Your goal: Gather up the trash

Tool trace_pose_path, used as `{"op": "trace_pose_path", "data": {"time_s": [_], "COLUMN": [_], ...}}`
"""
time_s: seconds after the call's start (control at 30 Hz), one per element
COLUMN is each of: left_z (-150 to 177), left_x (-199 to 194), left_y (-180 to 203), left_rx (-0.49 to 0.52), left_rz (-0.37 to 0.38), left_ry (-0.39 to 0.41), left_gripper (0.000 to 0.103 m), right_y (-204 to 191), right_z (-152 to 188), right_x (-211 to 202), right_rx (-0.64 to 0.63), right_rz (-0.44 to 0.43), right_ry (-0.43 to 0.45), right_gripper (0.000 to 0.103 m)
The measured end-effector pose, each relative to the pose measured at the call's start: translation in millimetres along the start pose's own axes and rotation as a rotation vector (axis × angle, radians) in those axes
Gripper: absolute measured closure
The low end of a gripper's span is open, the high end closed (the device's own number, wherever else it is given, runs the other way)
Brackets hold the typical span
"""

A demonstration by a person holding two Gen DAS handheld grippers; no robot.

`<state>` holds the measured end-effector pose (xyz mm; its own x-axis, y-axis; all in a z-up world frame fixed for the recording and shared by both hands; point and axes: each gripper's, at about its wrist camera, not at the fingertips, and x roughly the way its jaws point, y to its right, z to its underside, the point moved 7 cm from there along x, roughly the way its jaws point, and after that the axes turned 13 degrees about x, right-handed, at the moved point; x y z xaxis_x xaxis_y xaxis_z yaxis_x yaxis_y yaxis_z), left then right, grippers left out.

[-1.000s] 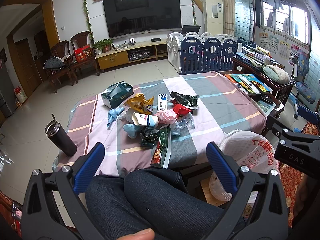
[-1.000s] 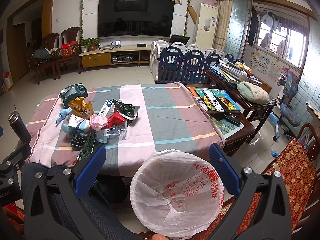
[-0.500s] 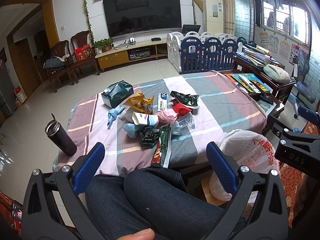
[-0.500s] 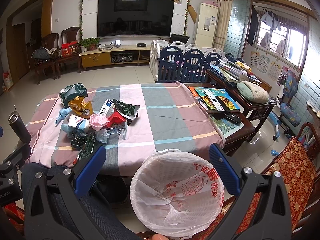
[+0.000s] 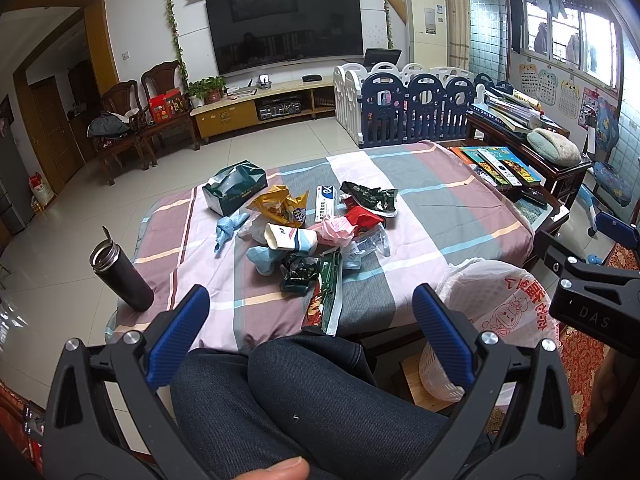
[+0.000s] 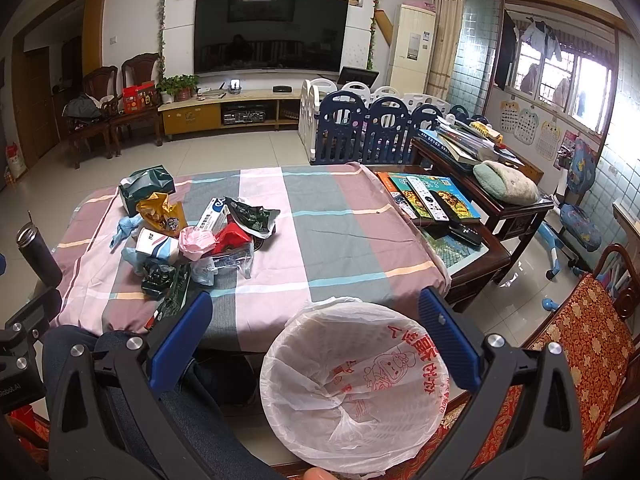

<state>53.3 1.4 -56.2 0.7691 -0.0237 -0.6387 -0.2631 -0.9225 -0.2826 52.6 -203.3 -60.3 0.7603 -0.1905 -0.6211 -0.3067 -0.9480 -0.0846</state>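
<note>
Trash (image 5: 312,236) lies heaped on the left half of the table (image 5: 460,208), which carries a striped cloth, well apart from both tools. At the table's left edge stands a dark flask (image 5: 122,272) with its lid flipped up. Left to right, the heap comprises a green tissue pack (image 5: 234,192) toward the far left corner, a yellow snack wrapper (image 5: 282,208), a blue-and-white carton (image 5: 290,238), a crumpled pink wrapper (image 5: 336,228), and a dark green foil bag (image 5: 370,196). A long green wrapper (image 5: 326,294) reaches the near edge. The left gripper (image 5: 312,320) is spread wide and empty above the person's knee (image 5: 304,392). The right gripper (image 6: 316,340) is likewise spread wide and empty, positioned above a bin lined with a white bag (image 6: 356,384) beside the near right corner.
</note>
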Motion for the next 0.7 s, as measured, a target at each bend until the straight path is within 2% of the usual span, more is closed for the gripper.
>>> {"op": "trace_pose_path", "data": {"time_s": [0.7], "left_z": [5.1], "left_x": [2.3], "left_y": [-0.2], "left_rx": [0.000], "left_rz": [-0.001], "left_ry": [-0.005], "left_gripper": [0.003], "right_y": [1.0], "right_z": [1.4], "right_x": [1.2], "right_rx": [0.001], "right_rz": [0.001], "right_ry": [-0.006], "right_gripper": [0.003]}}
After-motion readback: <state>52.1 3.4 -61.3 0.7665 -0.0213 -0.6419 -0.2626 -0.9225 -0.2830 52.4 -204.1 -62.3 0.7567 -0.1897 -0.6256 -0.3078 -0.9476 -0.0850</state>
